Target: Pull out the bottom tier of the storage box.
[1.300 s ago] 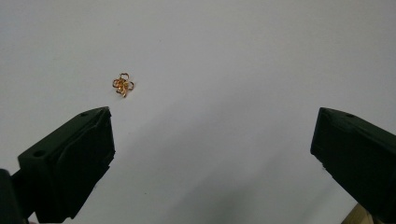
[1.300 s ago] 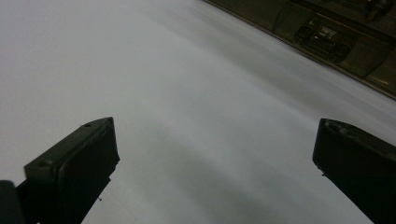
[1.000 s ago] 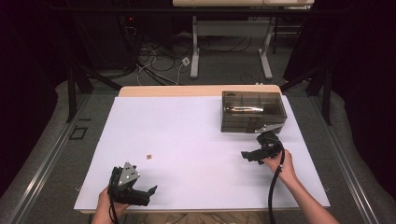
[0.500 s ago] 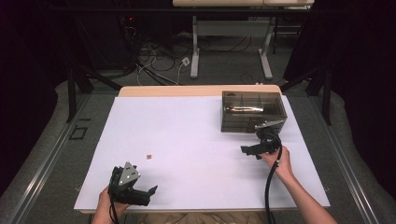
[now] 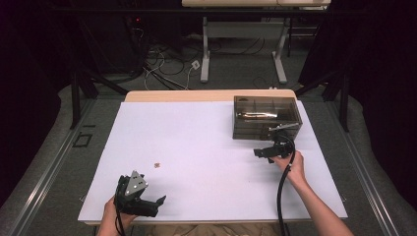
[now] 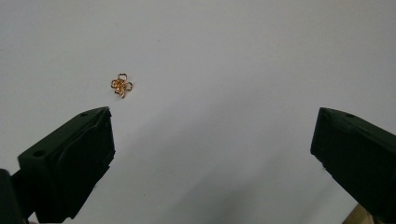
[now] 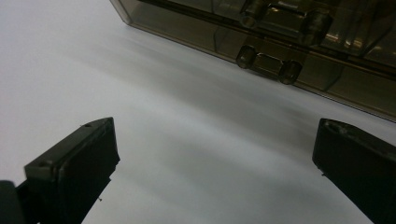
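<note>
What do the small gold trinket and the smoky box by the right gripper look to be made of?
The trinket looks like thin metal wire, gold or rose-gold in tone and shiny: fine looped strands catch the light. Plated or solid, I cannot tell. The box looks like hard, see-through, grey-brown tinted plastic with a glossy finish: inner dividers show through its walls, and moulded clasps sit on its front.

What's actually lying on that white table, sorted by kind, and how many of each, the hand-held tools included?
Small gold trinket: 1
Smoky see-through box with compartments: 1
Black two-jaw grippers: 2, the left gripper and the right gripper, both with jaws apart and holding nothing
Total: 4
</note>
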Tool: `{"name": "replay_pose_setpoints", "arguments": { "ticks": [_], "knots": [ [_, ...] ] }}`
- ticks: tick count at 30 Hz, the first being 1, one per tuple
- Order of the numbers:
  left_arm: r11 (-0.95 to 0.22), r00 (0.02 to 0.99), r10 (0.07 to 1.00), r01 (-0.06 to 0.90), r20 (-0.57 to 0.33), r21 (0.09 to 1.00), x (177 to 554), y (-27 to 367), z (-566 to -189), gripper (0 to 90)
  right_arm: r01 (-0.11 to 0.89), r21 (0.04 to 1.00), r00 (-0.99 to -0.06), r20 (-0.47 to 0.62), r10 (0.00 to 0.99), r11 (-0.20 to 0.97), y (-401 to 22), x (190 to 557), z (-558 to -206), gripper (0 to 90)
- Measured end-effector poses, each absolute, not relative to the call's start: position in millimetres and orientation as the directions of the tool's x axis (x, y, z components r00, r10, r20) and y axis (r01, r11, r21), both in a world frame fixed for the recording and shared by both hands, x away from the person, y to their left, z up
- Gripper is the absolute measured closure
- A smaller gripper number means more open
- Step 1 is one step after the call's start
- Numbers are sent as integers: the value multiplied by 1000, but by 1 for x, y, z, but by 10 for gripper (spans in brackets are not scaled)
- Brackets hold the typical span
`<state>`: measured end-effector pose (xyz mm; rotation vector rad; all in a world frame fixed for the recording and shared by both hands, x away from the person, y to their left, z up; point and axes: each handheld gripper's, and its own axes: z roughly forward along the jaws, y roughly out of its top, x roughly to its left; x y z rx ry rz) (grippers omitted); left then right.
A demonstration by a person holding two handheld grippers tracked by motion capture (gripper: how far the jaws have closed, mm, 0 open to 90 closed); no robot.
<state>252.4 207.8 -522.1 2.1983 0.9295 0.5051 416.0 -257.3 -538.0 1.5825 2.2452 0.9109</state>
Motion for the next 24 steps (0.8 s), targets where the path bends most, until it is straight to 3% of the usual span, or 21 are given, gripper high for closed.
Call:
{"name": "replay_pose_setpoints", "arguments": {
  "ticks": [9,18,24],
  "knots": [
    [-511,671,736,471,84,719,252,208,-522,0,773,607,-337,145,930,186,-256,421,-539,3],
    [-511,671,736,470,84,720,253,208,-522,0,777,614,-282,146,948,136,-255,427,-539,78],
    [-512,672,736,467,88,721,253,207,-522,0,788,614,-214,203,956,46,-258,433,-538,150]
  ]
}}
